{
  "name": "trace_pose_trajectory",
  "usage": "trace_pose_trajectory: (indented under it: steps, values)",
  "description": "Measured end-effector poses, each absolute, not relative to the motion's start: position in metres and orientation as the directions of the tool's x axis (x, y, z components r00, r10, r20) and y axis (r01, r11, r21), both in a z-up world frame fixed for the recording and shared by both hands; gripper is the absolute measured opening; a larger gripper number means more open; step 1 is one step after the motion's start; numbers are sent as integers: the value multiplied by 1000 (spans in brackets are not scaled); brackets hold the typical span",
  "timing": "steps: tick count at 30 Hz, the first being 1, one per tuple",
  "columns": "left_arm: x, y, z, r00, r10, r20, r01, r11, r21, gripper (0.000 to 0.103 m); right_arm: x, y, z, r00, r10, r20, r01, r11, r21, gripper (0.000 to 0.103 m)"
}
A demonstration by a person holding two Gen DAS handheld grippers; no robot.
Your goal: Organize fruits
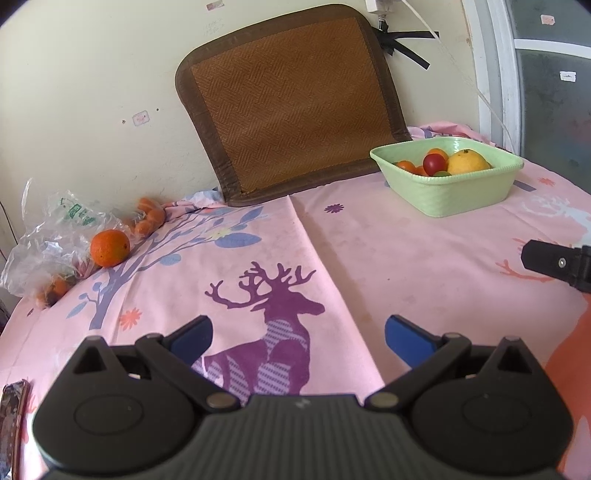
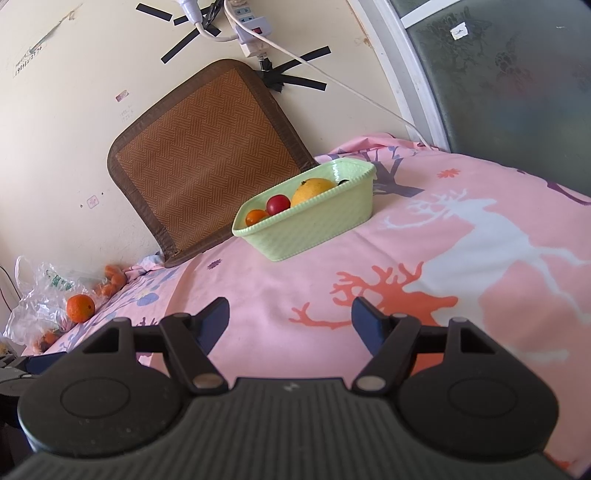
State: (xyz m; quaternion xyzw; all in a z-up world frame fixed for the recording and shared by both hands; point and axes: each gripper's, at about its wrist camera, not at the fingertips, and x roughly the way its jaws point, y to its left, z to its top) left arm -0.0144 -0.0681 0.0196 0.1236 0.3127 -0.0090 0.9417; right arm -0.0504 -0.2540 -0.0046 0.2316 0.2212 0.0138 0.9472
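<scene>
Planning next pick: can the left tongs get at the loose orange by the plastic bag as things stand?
Probably yes. The left tongs are open and hold nothing, and the orange sits exposed on the cloth at the plastic bag edge, with bare tablecloth between. The bag crowds its far side.

Can't make out the small orange fruits (image 1: 55, 290) behind the crumpled plastic bag (image 1: 48, 236). Basket (image 2: 314, 218) wall hides most of the fruit inside. Phone-like thing (image 1: 13, 424) cut off at left edge.

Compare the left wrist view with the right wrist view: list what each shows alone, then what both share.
Left only: the purple deer print and a phone at the lower left edge.
Right only: the power strip on the wall and the white deer print.
Both: the green basket of fruit, the orange beside the plastic bag, the woven mat.
</scene>
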Motion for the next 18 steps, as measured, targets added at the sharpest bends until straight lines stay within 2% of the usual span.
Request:
trace_pose_trajectory:
  steps: [18]
  values:
    - [-17,-68,19,803,57,-594,98,969,225,103,-51,-255,-5,902,129,-412,77,890,449,75]
